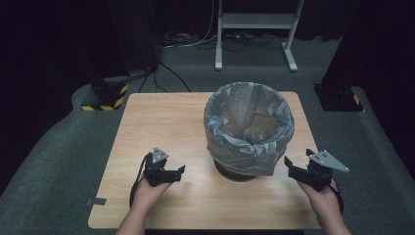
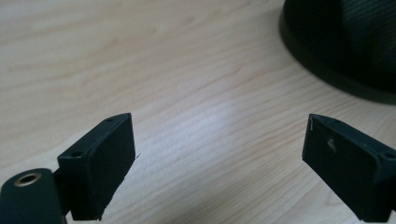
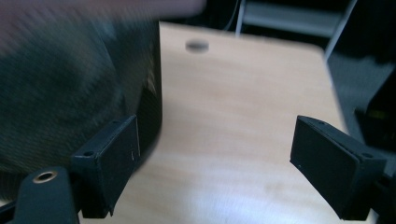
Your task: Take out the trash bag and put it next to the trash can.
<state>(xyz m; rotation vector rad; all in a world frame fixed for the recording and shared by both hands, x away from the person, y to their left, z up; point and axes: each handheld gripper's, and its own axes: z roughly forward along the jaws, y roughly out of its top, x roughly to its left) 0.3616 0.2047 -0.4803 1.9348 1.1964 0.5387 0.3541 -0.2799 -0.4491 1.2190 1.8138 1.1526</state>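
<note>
I have the bin (image 1: 248,128) standing toward the far right part of the tabletop (image 1: 161,122), its grey bag liner (image 1: 230,147) folded out over the rim and hanging partway down the dark wall. Both of my tools flank it on the near side. The left gripper (image 1: 177,171) sits low over the bare wood near the front edge, jaws spread wide with nothing between them; in the left gripper view (image 2: 219,158) I see only wood grain between them and the bin's dark base (image 2: 341,60) off at the upper right. The right gripper (image 1: 289,167) hovers just beside the bin's right flank, also released and holding nothing — in the right gripper view (image 3: 215,163) the mesh wall (image 3: 79,93) looms right next to its left jaw.

My read is that this is the approach step: neither tool has yet caught the liner. The next move, I'd judge, calls for bringing each gripper up and in to the hanging plastic on its own side (the right one is already almost there), closing on a fold of the bag rather than on the wall — thin film slips easily, so I'd want a good pinch before pulling.
</note>
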